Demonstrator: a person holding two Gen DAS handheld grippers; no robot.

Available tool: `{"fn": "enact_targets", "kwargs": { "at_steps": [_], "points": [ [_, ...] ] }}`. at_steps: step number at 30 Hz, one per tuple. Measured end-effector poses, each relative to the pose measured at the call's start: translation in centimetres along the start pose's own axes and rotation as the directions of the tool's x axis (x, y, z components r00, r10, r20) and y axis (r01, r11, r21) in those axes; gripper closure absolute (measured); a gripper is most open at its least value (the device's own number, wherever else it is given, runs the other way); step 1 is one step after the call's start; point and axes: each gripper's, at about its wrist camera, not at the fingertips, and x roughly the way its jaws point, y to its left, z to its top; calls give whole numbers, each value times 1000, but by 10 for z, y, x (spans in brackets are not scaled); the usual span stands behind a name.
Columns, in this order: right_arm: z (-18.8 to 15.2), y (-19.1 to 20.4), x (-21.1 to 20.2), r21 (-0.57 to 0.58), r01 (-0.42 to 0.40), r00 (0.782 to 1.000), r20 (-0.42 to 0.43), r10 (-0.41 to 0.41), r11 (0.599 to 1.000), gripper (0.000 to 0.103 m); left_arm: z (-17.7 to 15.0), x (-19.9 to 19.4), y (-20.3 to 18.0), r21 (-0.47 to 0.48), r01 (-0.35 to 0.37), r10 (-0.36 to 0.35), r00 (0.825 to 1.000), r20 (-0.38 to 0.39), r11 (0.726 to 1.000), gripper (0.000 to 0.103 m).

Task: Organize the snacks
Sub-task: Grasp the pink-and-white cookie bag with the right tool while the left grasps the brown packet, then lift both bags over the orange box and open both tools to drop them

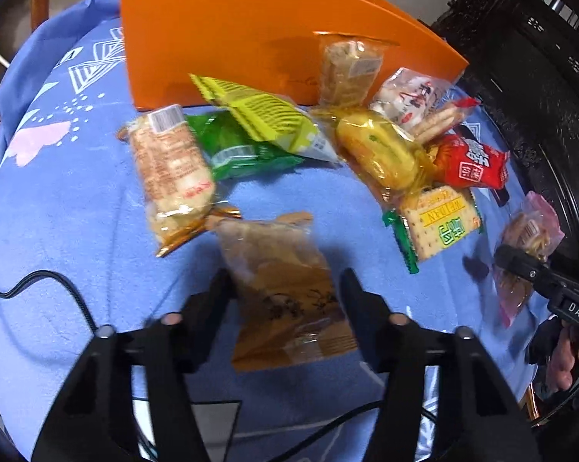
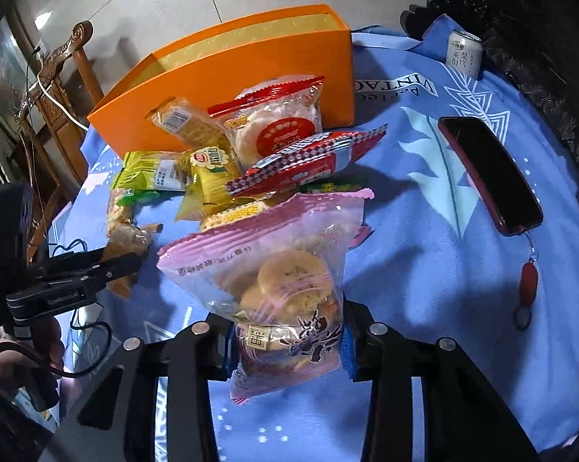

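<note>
Blue patterned cloth [image 1: 77,231] covers the table in both views, with the orange box [image 1: 251,46] standing open-topped at the far side; only the right wrist view shows its yellow inner lining, the tiled floor and the carved wooden chair [image 2: 58,77] beyond. The snack pile [image 1: 289,134] lies just in front of the box: green, yellow and red packets and cracker packs, some overlapping. The right wrist view alone shows a dark phone [image 2: 489,177] with a red charm lying on the cloth to the right, well apart from the pile, and a small can [image 2: 464,52] at the far edge. The left wrist view alone shows the brown packet [image 1: 285,288] flat on the cloth between the fingers of the left gripper [image 1: 287,288]; jaws half-closed around it, picture blurred, so contact cannot be told. The right gripper [image 2: 285,342] pinches the pink cookie packet [image 2: 274,265], blue pads pressed on both sides, packet lifted upright off the cloth, near the pile. Each view catches the other gripper at its edge, with a hand [image 1: 570,362] holding it.
</note>
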Motion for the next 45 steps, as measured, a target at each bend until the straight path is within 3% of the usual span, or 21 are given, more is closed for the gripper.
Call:
{"fn": "enact_targets", "kwargs": {
  "at_steps": [7,14,16,17,18,21,23,26,31,37,38,41,45],
  "points": [
    [5,13,-5,-28,-8,1000,17,8,1000,63,-8,-6,-7,55,-19,19,1000,15,998,56],
    [13,27,-20,-71,-14,998,59,19,997,63,-7,-31,-13,102,0,-9,997,80,995,62],
    [13,29,-18,-73,-17,999,49,20,997,63,-9,-27,-13,127,-27,19,998,63,992,62],
    [13,30,-16,-67,-20,999,43,23,998,63,-11,-22,-13,138,-38,32,999,41,990,59],
    [13,30,-16,-64,-24,999,39,26,998,63,-14,-19,-12,132,-41,38,999,26,990,46],
    [11,33,-17,-71,-21,999,38,24,997,63,-16,-12,-14,156,-104,105,994,3,982,25],
    [11,33,-18,-72,-19,999,37,21,997,63,-18,1,-19,213,-123,136,990,-47,969,19],
    [10,34,-18,-73,-5,999,36,7,997,63,-21,7,-29,293,-163,185,982,-48,942,13],
    [9,32,-16,-61,1,1000,20,0,998,63,-14,11,-24,264,-180,206,976,-73,947,5],
    [8,32,-12,-52,0,1000,0,0,999,62,-3,14,-20,258,-172,210,969,-130,951,4],
    [9,32,-12,-53,0,1000,-1,0,999,62,-2,14,-20,260,-169,207,970,-127,951,7],
    [8,33,-13,-55,5,1000,0,-5,998,62,5,4,-31,294,-162,191,979,-73,942,52],
    [10,33,-14,-51,10,1000,3,-10,999,61,9,0,-31,280,-125,156,984,-90,952,55]
  ]
}}
